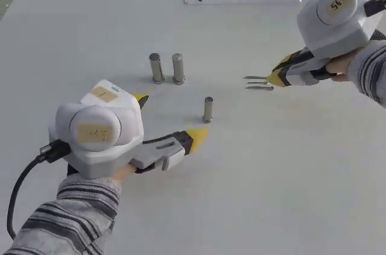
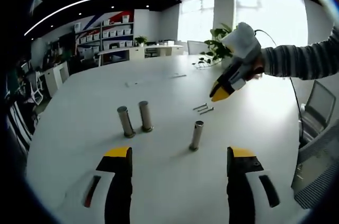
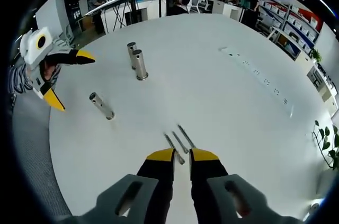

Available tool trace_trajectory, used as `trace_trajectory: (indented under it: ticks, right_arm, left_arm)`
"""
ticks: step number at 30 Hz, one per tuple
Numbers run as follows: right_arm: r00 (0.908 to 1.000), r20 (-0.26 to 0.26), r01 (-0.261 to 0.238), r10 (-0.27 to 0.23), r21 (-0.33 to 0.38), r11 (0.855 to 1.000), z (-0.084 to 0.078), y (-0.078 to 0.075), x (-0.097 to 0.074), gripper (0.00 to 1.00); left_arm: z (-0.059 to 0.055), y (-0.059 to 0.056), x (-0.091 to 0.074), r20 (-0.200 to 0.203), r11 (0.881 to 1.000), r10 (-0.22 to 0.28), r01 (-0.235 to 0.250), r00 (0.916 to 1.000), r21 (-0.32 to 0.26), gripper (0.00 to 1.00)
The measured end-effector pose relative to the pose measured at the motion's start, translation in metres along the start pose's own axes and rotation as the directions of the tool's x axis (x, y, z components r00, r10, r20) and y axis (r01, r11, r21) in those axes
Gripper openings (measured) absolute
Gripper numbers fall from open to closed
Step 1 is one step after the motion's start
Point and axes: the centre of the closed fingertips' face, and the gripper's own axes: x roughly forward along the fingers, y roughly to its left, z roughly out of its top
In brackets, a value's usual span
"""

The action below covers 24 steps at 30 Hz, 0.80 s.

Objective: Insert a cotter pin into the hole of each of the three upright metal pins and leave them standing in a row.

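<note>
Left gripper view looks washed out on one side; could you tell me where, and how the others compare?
Left gripper view: bright windows blow out the upper right, whitening the table beside the cotter pins. Right gripper view: even light, fisheye bending. Head view: soft, undistorted, faint shadows under the metal pins.

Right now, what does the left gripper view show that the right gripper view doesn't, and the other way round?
Left gripper view adds: the left gripper's own jaws spread wide, and the right gripper seen from outside on a striped sleeve, with bright windows behind.
Right gripper view adds: the right gripper's own jaws close together at the cotter pins; whether they grip one is unclear. The left gripper appears at its left edge.
Both share: three upright metal pins, the cotter pins, the white table.
</note>
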Motion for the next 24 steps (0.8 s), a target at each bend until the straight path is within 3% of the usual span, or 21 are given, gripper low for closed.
trace_trajectory:
  ticks: [9, 12, 24]
  right_arm:
    - [0.9954, -0.081, -0.06, 0.052, -0.109, 0.992, -0.004, -0.005, 0.021, 0.04]
    - [0.9891, -0.131, -0.086, 0.066, -0.152, 0.985, -0.011, -0.005, 0.027, 0.03]
    - [0.9814, -0.175, -0.117, 0.079, -0.219, 0.969, -0.01, -0.001, 0.032, 0.0]
  left_arm:
    - [-0.003, 0.006, -0.009, -0.001, 1.0, 0.024, -0.024, 0.9997, -0.003, 0.71]
    - [-0.003, 0.009, -0.011, 0.0, 0.999, 0.041, -0.041, 0.9991, -0.015, 0.7]
    - [-0.003, 0.011, -0.016, 0.003, 0.998, 0.06, -0.06, 0.9982, -0.02, 0.67]
